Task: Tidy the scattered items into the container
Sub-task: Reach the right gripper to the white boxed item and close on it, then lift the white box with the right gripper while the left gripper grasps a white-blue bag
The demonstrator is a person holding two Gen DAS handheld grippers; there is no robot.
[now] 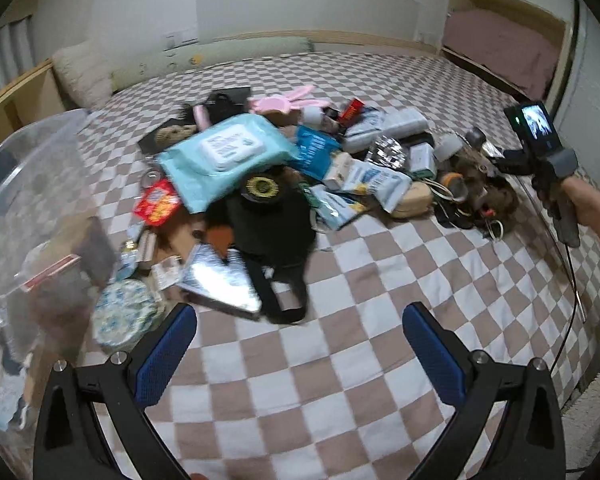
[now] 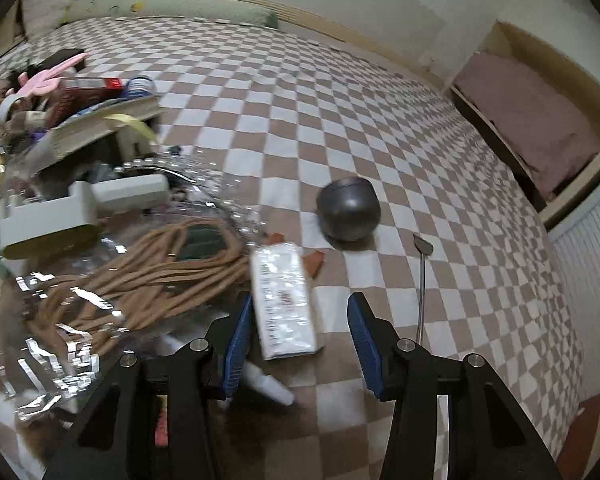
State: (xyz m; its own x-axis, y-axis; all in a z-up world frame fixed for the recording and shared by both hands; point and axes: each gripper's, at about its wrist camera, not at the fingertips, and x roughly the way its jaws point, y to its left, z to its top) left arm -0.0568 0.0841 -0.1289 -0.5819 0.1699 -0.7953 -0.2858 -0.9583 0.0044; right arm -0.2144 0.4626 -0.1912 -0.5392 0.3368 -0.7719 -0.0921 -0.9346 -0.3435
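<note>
Over a brown-and-white checked bedspread (image 1: 380,280), both grippers hang with their blue ribbed pads apart, holding nothing.

Left gripper (image 1: 296,352) points at the heap of scattered items (image 1: 284,168), topped by a soft pale-blue wipes pack (image 1: 228,156) whose label is too blurred to read; the clear plastic container (image 1: 32,200) stands just left of the heap. Right gripper (image 2: 296,344) is tilted down over a glossy white packet (image 2: 284,300) with unreadable print, beside coiled tan cord (image 2: 148,276) in crinkled clear wrap, near a smooth dark-grey ball (image 2: 348,208).
</note>
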